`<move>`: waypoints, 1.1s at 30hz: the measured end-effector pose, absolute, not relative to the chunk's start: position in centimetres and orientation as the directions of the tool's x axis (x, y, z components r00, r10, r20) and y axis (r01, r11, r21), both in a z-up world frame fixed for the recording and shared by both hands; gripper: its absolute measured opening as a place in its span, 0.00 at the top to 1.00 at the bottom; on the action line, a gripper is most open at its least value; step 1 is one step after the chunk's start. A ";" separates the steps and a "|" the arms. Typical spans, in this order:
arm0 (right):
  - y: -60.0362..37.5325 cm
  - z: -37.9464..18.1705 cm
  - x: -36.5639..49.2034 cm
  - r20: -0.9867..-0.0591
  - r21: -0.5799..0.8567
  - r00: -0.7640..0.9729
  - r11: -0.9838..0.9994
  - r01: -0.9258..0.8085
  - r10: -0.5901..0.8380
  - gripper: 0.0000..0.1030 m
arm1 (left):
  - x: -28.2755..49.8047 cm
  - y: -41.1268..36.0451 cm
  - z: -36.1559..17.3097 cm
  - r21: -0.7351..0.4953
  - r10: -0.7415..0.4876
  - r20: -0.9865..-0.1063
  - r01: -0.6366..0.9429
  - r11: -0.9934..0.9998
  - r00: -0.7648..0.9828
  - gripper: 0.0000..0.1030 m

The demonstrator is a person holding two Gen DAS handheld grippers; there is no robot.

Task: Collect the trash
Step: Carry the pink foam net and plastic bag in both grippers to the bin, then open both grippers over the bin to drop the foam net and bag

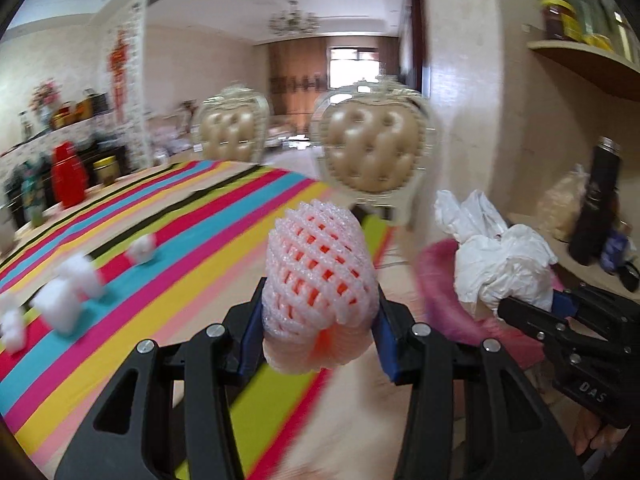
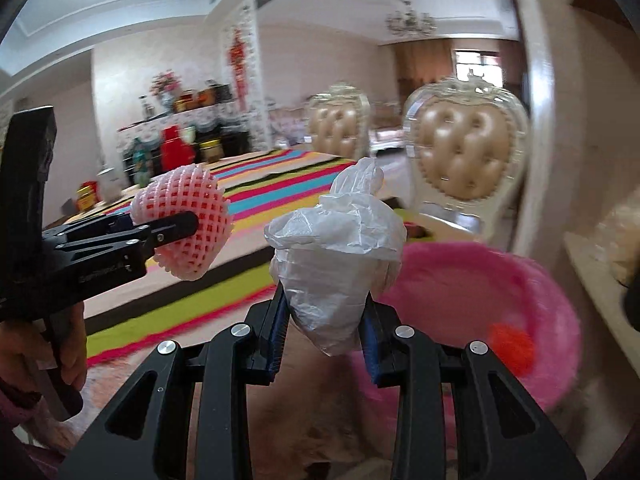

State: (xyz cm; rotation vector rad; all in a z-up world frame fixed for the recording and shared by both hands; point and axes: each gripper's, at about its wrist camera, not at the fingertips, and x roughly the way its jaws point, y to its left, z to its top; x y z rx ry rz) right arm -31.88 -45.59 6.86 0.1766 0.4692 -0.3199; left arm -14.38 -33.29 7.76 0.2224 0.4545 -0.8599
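My left gripper (image 1: pixel 320 320) is shut on a pink foam fruit net (image 1: pixel 320 276) and holds it in the air over the edge of the striped table. It also shows in the right wrist view (image 2: pixel 186 226). My right gripper (image 2: pixel 324 316) is shut on a crumpled white plastic bag (image 2: pixel 340 256), also seen in the left wrist view (image 1: pixel 496 256). A pink bin (image 2: pixel 500 280) sits just right of and below the bag, with something red-orange (image 2: pixel 512 346) inside. Several white crumpled scraps (image 1: pixel 60 304) lie on the tablecloth at left.
The table has a rainbow-striped cloth (image 1: pixel 192 216). Two tufted gold chairs (image 1: pixel 372 148) stand at its far side. A red container (image 1: pixel 68 176) and jars stand at the far left. A black flask (image 1: pixel 596 200) stands on a ledge to the right.
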 end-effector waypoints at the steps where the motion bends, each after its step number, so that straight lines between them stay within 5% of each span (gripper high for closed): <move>1: -46.2 6.7 -32.3 -0.472 0.090 0.836 0.928 0.361 -0.280 0.69 | -14.8 -34.7 7.7 0.006 -0.696 -0.473 0.792 0.610 0.540 0.54; 17: -53.6 5.6 -37.6 -0.496 0.100 0.746 0.824 0.558 -0.445 0.69 | -18.4 -47.3 5.3 -0.070 -0.793 -0.523 0.911 0.406 0.313 0.51; 25: -55.6 5.5 -36.9 -0.498 0.136 0.749 0.814 0.565 -0.437 0.68 | -16.7 -48.0 5.9 -0.057 -0.806 -0.494 0.912 0.406 0.328 0.23; 30: -56.0 4.9 -34.9 -0.509 0.163 0.768 0.833 0.529 -0.389 0.59 | -14.2 -44.8 6.7 -0.032 -0.771 -0.477 0.868 0.495 0.422 0.17; 33: -55.8 5.0 -33.2 -0.507 0.152 0.770 0.839 0.522 -0.387 0.42 | -12.8 -42.6 7.0 -0.038 -0.750 -0.476 0.841 0.539 0.460 0.16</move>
